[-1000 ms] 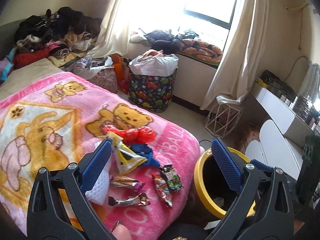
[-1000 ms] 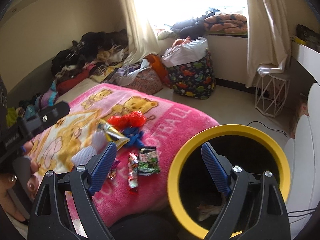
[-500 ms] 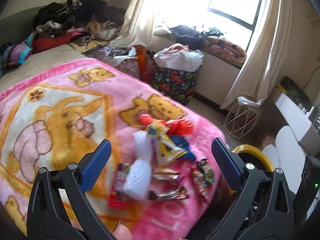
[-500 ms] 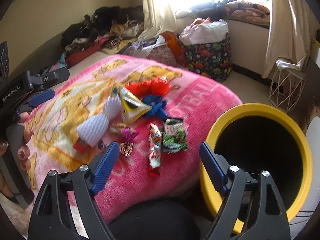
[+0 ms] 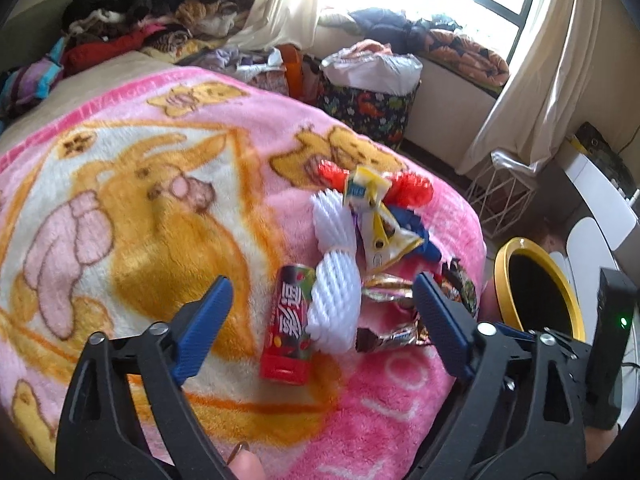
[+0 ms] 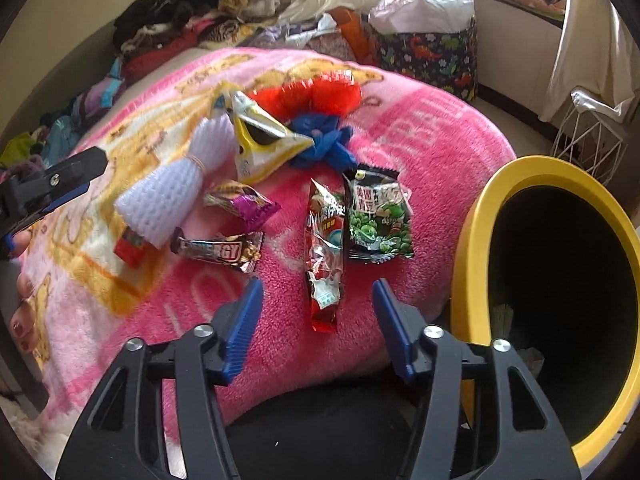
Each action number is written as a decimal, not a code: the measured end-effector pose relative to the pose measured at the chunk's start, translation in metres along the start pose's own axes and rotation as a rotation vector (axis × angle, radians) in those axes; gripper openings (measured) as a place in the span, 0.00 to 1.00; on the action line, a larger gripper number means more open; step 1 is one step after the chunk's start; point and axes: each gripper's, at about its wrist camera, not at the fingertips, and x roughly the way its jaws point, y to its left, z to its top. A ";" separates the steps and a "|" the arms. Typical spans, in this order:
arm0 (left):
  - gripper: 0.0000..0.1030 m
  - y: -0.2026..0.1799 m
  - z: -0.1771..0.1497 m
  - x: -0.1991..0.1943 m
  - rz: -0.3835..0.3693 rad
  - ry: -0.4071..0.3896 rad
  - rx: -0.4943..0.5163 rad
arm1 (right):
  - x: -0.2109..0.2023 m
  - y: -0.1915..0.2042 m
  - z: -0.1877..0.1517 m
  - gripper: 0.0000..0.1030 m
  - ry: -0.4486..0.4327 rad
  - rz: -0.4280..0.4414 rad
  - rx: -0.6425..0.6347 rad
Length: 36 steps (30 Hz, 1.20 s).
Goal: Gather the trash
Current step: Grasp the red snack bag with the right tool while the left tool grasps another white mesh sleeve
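While trash (image 6: pixel 324 252) lies on bed (image 6: pixel 420 148) at 12 o'clock, almost none binned (image 6: pixel 480 216); left gripper (image 5: pixel 320 312) and right gripper (image 6: pixel 318 312) closing, both open, empty.

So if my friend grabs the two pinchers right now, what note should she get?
Left gripper: open, empty, jaws just narrowing a little, above the red cylindrical snack tube and the white foam net sleeve.
Right gripper: open, empty, jaws just closing, either side of the long red plastic wrapper but not pressing it.
Trash all lies on the pink fleece blanket: green pea packet, dark energy-bar wrapper, purple foil wrapper, yellow-white pouch.
Yellow-rimmed black bin stands beside the bed.
Nothing picked up yet; everything is left to bin.
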 end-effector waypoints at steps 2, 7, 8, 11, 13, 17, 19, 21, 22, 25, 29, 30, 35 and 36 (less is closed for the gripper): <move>0.70 0.000 -0.004 0.006 0.000 0.022 0.013 | 0.010 0.000 0.002 0.46 0.028 -0.003 0.005; 0.60 -0.004 -0.009 0.016 -0.010 0.056 0.027 | 0.033 -0.003 0.005 0.30 0.094 0.002 0.032; 0.56 -0.005 -0.010 0.017 -0.012 0.063 0.029 | 0.035 -0.002 0.005 0.25 0.096 0.011 0.036; 0.50 -0.007 -0.013 0.023 -0.010 0.077 0.038 | 0.037 -0.001 0.009 0.16 0.084 0.023 0.031; 0.47 -0.008 -0.013 0.027 0.000 0.084 0.038 | 0.035 0.001 0.013 0.15 0.068 0.035 0.030; 0.33 -0.006 -0.013 0.036 0.010 0.103 0.029 | 0.028 0.002 0.021 0.14 0.018 0.071 0.035; 0.25 -0.006 -0.013 0.039 0.005 0.110 0.025 | 0.023 0.002 0.024 0.14 -0.004 0.085 0.040; 0.18 -0.007 -0.014 0.041 -0.002 0.116 0.026 | 0.017 0.002 0.025 0.14 -0.021 0.106 0.042; 0.15 -0.008 -0.014 0.041 -0.007 0.121 0.023 | 0.013 0.002 0.026 0.14 -0.029 0.113 0.043; 0.10 -0.009 -0.014 0.038 -0.008 0.110 0.018 | 0.005 0.004 0.027 0.14 -0.044 0.129 0.044; 0.09 -0.008 -0.005 0.025 -0.022 0.056 -0.010 | -0.009 0.010 0.025 0.14 -0.078 0.144 0.019; 0.09 -0.007 -0.002 0.021 -0.026 0.044 -0.017 | -0.014 0.012 0.025 0.14 -0.088 0.148 0.012; 0.09 -0.005 0.013 -0.005 -0.042 -0.040 -0.046 | -0.031 0.022 0.026 0.14 -0.132 0.153 -0.031; 0.09 -0.005 0.015 -0.008 -0.043 -0.050 -0.048 | -0.033 0.023 0.027 0.14 -0.137 0.156 -0.034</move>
